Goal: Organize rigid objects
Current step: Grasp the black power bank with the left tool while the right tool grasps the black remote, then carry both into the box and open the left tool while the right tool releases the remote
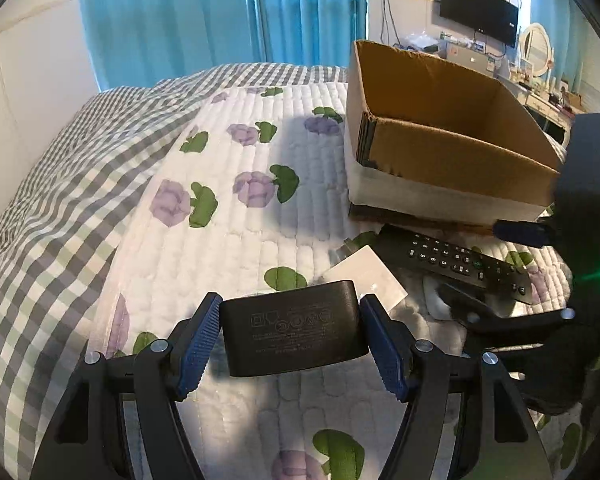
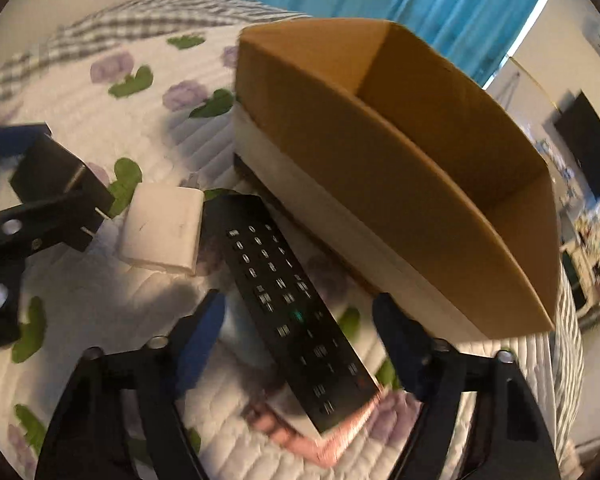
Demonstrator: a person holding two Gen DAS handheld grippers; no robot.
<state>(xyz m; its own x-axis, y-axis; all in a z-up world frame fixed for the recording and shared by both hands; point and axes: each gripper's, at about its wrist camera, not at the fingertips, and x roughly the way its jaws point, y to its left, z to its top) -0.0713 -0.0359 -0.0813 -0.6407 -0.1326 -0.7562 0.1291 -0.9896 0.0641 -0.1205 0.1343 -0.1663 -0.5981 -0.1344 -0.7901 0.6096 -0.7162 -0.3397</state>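
Note:
My left gripper [image 1: 292, 332] is shut on a black power adapter [image 1: 294, 334], held just above the flowered quilt; it also shows in the right wrist view [image 2: 58, 178] with its prongs out. My right gripper [image 2: 300, 320] is open, its fingers on either side of a black remote control [image 2: 292, 300] that lies on the bed, not touching it. A white charger block [image 2: 162, 230] lies left of the remote. An open cardboard box [image 1: 444, 136] stands beyond the remote and looks empty inside.
The white quilt with purple flowers [image 1: 240, 220] covers the bed, with a grey checked blanket [image 1: 60, 184] at the left. A pink flat object [image 2: 332, 440] lies under the remote's near end. Blue curtains, a wall TV [image 1: 478, 8] and a cluttered dresser stand behind.

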